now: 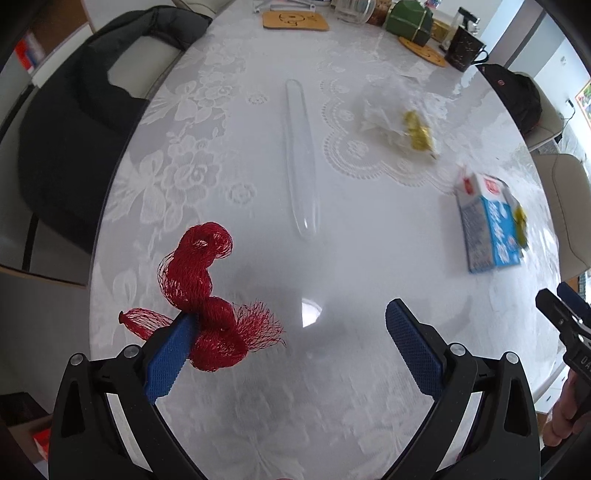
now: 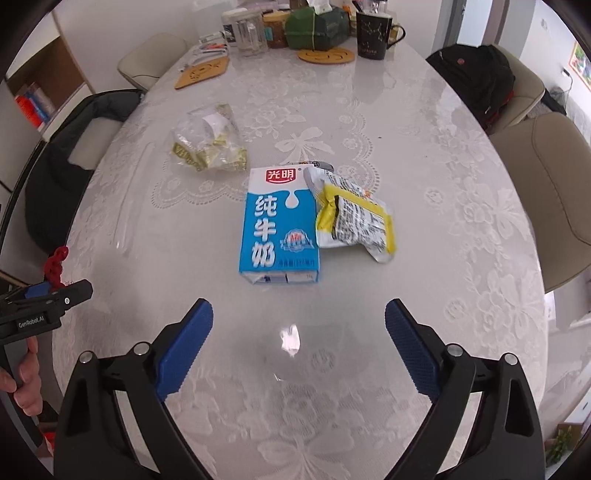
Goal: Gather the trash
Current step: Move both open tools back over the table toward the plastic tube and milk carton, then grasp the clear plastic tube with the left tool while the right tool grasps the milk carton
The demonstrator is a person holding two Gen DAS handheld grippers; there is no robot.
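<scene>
A twisted red mesh net [image 1: 207, 295] lies on the white table, its lower end against the inner face of my left gripper's left finger [image 1: 168, 356]. My left gripper [image 1: 291, 347] is open wide around it. A blue-and-white milk carton [image 2: 279, 225] lies flat mid-table, with a crumpled yellow-and-white snack wrapper [image 2: 354, 221] beside it on the right. A clear plastic bag with gold wrappers [image 2: 208, 142] lies farther back left. My right gripper [image 2: 299, 347] is open and empty, just short of the carton. The carton [image 1: 487, 221] and the bag [image 1: 399, 118] also show in the left wrist view.
The oval table [image 2: 424, 147] has a lace-pattern cover. At its far end stand a black mug [image 2: 373, 33], a green box [image 2: 317, 26], glass jars [image 2: 247, 31] and wooden coasters [image 2: 201, 74]. Chairs ring the table; one holds a dark jacket [image 1: 77, 122], another a black backpack [image 2: 476, 77].
</scene>
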